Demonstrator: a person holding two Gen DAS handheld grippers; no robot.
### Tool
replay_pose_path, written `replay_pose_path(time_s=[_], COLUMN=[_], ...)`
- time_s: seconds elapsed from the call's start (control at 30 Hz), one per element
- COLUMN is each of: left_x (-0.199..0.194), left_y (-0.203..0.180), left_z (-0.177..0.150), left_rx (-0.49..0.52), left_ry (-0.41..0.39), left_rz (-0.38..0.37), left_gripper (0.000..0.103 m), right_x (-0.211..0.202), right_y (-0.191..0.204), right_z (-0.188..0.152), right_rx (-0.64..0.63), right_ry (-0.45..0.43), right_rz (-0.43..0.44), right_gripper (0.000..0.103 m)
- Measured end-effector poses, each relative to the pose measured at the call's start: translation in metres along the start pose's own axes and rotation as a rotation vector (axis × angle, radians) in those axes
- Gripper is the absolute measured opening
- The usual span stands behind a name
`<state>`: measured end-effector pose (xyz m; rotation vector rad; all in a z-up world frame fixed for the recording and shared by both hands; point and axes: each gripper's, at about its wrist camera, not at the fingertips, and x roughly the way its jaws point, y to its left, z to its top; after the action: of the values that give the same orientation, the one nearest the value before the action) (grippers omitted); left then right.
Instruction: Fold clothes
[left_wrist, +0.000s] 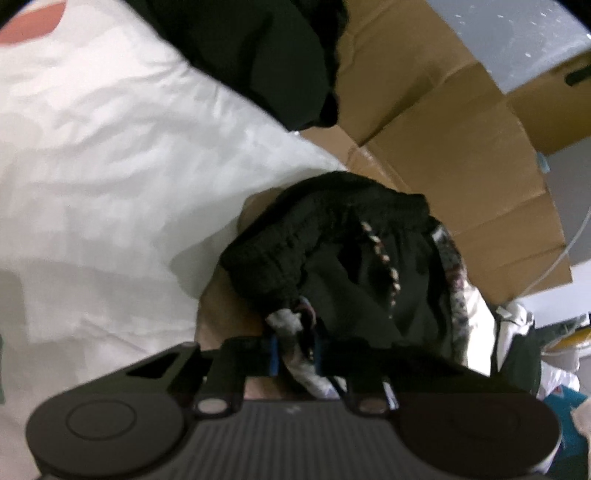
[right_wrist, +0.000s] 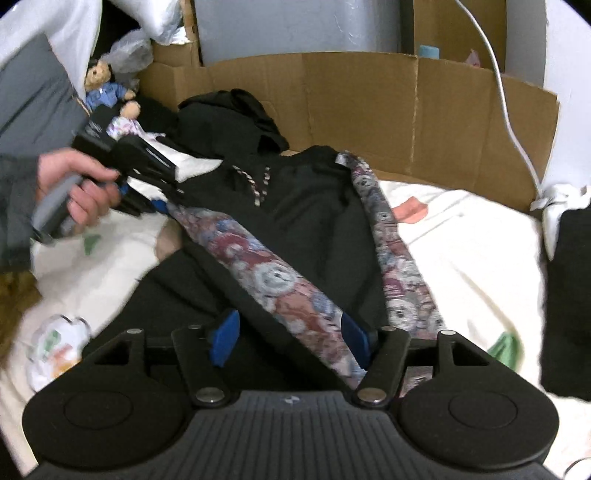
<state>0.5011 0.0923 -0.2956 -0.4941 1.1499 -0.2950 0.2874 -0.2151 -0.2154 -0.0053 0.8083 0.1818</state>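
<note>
The black shorts (right_wrist: 295, 206) with patterned side stripes lie spread on a white bedsheet (right_wrist: 461, 258), waistband and drawcord toward the cardboard wall (right_wrist: 369, 103) behind; the left gripper (left_wrist: 295, 350) has its blue pads nearly together, pinching the patterned edge of the waistband, and in the right wrist view the same gripper (right_wrist: 162, 199) sits at the garment's far left corner, held by a hand (right_wrist: 74, 184); the right gripper (right_wrist: 291, 339) stands wide apart, one stripe (right_wrist: 273, 288) passing between its pads (right_wrist: 223, 339), which do not press it; a second stripe (right_wrist: 391, 251) runs along the right edge; open sheet lies to the right, a dark garment (right_wrist: 240, 114) and a teddy bear (right_wrist: 103, 85) crowd the back left; a white cable (right_wrist: 502, 96) hangs over the cardboard; no writing can be read.
</note>
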Motion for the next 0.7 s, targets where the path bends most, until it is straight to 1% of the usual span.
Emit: replay_pose_path(time_s=[0.03, 0.1, 0.13, 0.3, 0.37, 0.43, 0.53, 0.63, 0.7], left_x=[-0.004, -0.010, -0.013, -0.025, -0.027, -0.027, -0.025, -0.021, -0.017], left_y=[-0.007, -0.022, -0.028, -0.059, -0.070, -0.084, -0.100, -0.116, -0.128], left_z=[0.001, 0.003, 0.006, 0.021, 0.025, 0.033, 0.041, 0.046, 0.050], left_rx=[0.040, 0.108, 0.122, 0.162, 0.182, 0.208, 0.220, 0.240, 0.254], left_ry=[-0.006, -0.003, 0.000, -0.002, -0.005, -0.005, -0.005, -0.001, 0.004], left_rz=[0.026, 0.054, 0.053, 0.035, 0.053, 0.073, 0.086, 0.085, 0.085], left_gripper=[0.012, 0.011, 0.011, 0.011, 0.010, 0.010, 0.010, 0.010, 0.010], right_x=[0.003, 0.008, 0.010, 0.015, 0.016, 0.015, 0.011, 0.010, 0.012], right_y=[-0.002, -0.002, -0.002, 0.001, 0.002, 0.001, -0.003, -0.005, -0.005], right_z=[-0.001, -0.002, -0.002, -0.006, -0.007, -0.009, -0.009, -0.008, -0.007], right_rx=[0.006, 0.012, 0.012, 0.002, -0.016, -0.023, -0.007, -0.021, -0.045], right_ry=[0.007, 0.014, 0.015, 0.015, 0.013, 0.014, 0.010, 0.015, 0.034], right_rz=[0.000, 0.014, 0.018, 0.035, 0.023, 0.005, 0.010, 0.013, -0.006], right_gripper=[0.066, 0.066, 0.066, 0.066, 0.067, 0.074, 0.078, 0.078, 0.078])
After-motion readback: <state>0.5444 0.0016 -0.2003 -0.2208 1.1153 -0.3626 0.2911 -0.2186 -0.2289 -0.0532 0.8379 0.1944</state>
